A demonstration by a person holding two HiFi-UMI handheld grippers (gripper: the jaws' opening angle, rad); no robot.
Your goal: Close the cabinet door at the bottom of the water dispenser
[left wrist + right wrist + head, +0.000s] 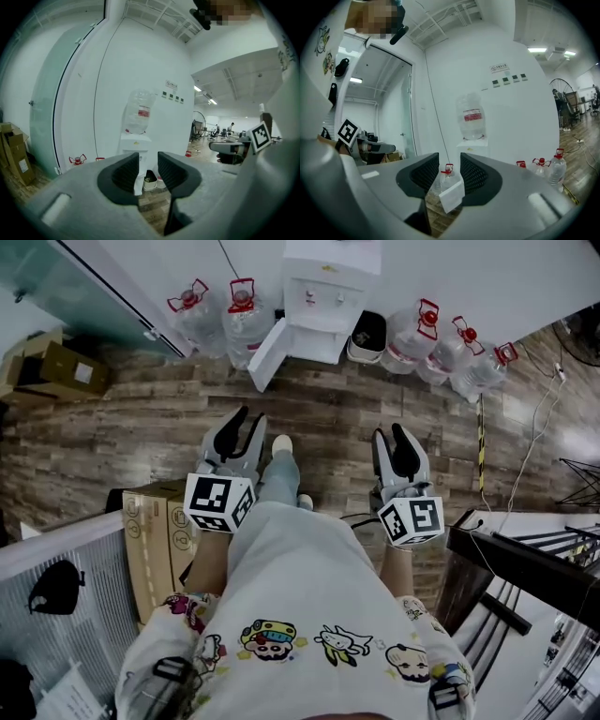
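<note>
The white water dispenser (323, 296) stands against the far wall with a clear bottle on top. Its bottom cabinet door (267, 354) hangs open, swung out to the left. Both grippers are held level in front of the person, well short of the dispenser. My left gripper (249, 423) is open with nothing between its jaws; in the left gripper view (148, 161) the dispenser (136, 145) shows far off. My right gripper (390, 435) is open and empty too; in the right gripper view (450, 164) the open door (452, 197) appears beyond the gap.
Water jugs (246, 320) stand left of the dispenser, and several more (441, 348) to its right. A small bin (367, 336) sits beside it. Cardboard boxes (155, 540) are close on the left, and a dark desk (525, 568) is on the right. Wooden floor (319, 413) lies between.
</note>
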